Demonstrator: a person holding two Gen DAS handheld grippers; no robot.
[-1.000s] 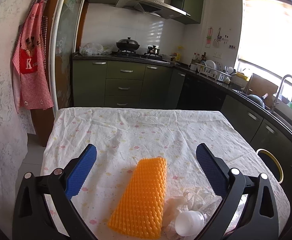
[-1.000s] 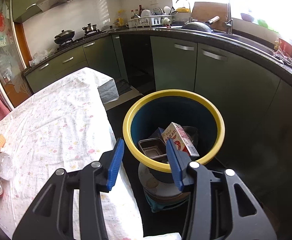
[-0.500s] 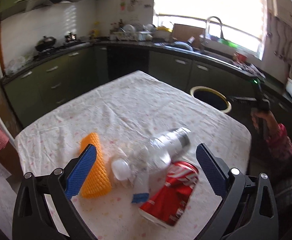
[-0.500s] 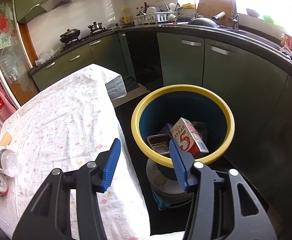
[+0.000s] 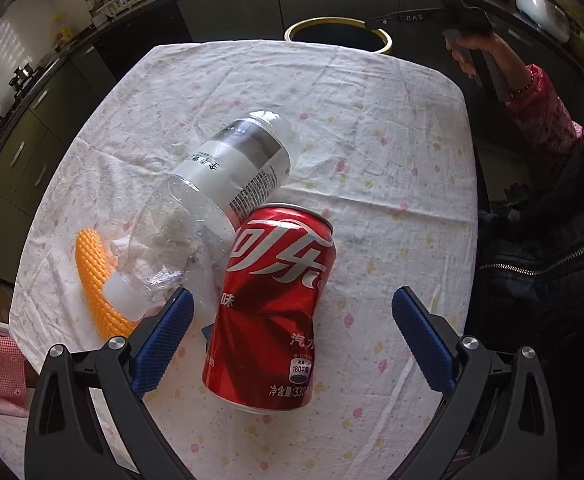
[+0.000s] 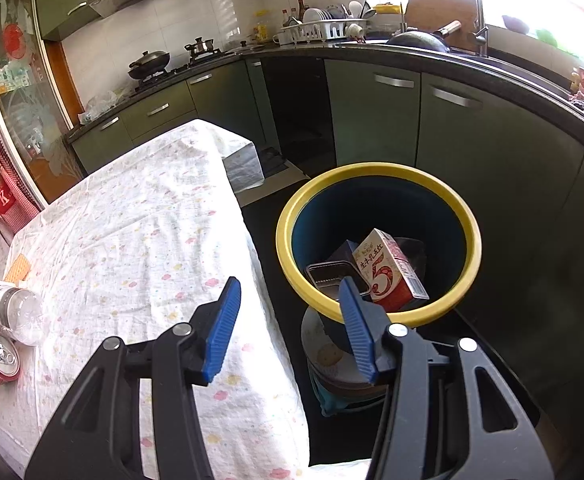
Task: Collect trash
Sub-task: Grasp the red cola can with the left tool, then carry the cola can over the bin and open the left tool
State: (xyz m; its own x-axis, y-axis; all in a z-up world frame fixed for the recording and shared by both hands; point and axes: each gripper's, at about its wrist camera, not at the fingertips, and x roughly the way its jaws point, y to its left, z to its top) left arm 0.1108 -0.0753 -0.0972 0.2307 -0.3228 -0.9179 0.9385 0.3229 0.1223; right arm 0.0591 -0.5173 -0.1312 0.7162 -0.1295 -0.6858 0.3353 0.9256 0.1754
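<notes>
Trash left: a red can [image 5: 272,304], a clear bottle [image 5: 212,208] and an orange spiky mat [image 5: 96,280] lie on the surface [image 5: 391,152], close to the near edge. The bottle leans against the can, and its white cap end rests on the mat.
Trash done: a red and white carton [image 6: 389,270] and a small metal tray [image 6: 331,276] sit inside the bin [image 6: 371,172], which stands on the floor just past the far end of the surface.
Left gripper [image 5: 292,336]: it points down at the can. Its blue fingers [image 5: 164,336] are spread wide, one on each side of the can, and they do not touch it.
Right gripper [image 6: 288,324]: it hangs over the near rim of the bin. Its fingers [image 6: 224,324] are apart and nothing is between them.
Could go wrong, the roll: the can is round and dented. If one finger hits it first, it may roll or spin away.
Could go wrong, the bump: the left finger is right next to the bottle. I think it may push the bottle, or pinch it along with the can.
Could go wrong, the crush: the can is already bent, so a hard squeeze may fold it and it may slip out.
Changed, left view: one second ago it looked across the surface at the mat, with the bottle just at the edge of the picture. Now it looks down on the can.
Changed, right view: the fingers stand a little wider apart than one second ago. The bin looks much the same.
</notes>
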